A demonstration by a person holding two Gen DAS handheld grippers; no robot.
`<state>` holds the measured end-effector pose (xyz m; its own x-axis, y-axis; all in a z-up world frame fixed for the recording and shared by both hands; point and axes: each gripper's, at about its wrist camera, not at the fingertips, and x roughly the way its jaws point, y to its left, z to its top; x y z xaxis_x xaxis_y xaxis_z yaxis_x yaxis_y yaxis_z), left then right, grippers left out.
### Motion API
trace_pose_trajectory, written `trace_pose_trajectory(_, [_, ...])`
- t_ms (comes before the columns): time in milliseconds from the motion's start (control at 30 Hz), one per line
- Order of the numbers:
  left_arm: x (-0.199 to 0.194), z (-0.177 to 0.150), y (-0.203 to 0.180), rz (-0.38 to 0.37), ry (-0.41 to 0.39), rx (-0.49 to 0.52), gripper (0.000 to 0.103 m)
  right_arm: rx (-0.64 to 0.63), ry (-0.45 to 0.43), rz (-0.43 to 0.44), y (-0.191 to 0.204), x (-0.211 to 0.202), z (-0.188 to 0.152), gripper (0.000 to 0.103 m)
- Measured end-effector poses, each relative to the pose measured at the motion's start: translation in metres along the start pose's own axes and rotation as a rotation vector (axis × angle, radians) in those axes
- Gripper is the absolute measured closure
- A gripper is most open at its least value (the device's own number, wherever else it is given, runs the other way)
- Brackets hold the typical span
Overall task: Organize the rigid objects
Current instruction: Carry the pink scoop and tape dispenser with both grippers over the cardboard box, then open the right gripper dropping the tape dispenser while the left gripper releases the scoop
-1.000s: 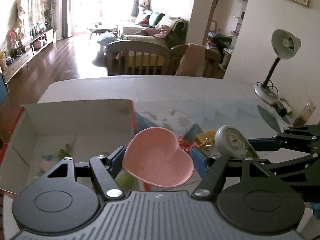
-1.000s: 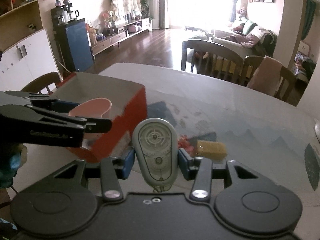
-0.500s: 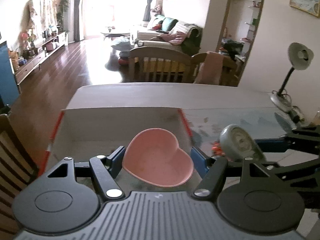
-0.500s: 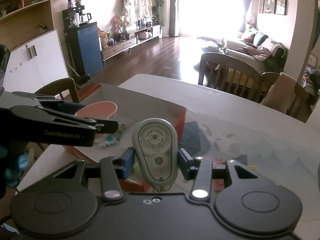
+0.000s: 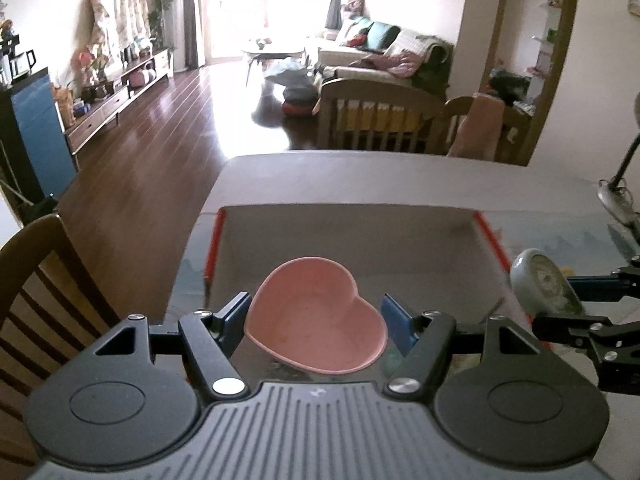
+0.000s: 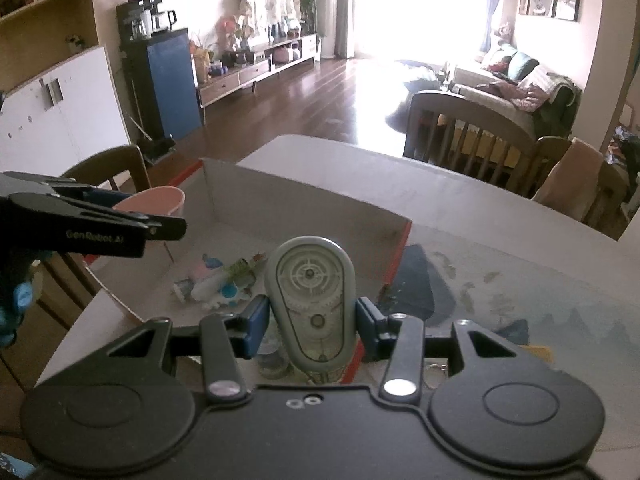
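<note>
Moved: both claws now over box (image 5: 344,236), were beside it
Left claw (image 5: 316,320): pinching pink bowl (image 5: 316,320), above box floor
Right claw (image 6: 310,320): pinching grey timer (image 6: 310,300), upright, over near box edge
Box: on table (image 6: 520,248), small toys inside

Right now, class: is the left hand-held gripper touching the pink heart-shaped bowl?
Touching. Left wrist view: left hand-held gripper presses both pads against the pink heart-shaped bowl.
</note>
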<state>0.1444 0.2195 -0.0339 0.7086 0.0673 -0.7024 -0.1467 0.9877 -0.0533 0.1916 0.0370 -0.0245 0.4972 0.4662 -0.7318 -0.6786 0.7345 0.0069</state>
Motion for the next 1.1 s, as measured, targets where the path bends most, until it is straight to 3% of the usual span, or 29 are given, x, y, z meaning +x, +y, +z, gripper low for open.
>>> trace_pose_trajectory(600, [0.078, -0.005, 0.002, 0.000, 0.119, 0.109, 0.032, -0.061, 0.130, -0.080, 0.015, 0.098, 0.011, 0.057])
trace_pose_trajectory(1100, [0.098, -0.008, -0.002, -0.011, 0.219, 0.153, 0.032, -0.061, 0.212, -0.071, 0.016, 0.117, 0.003, 0.056])
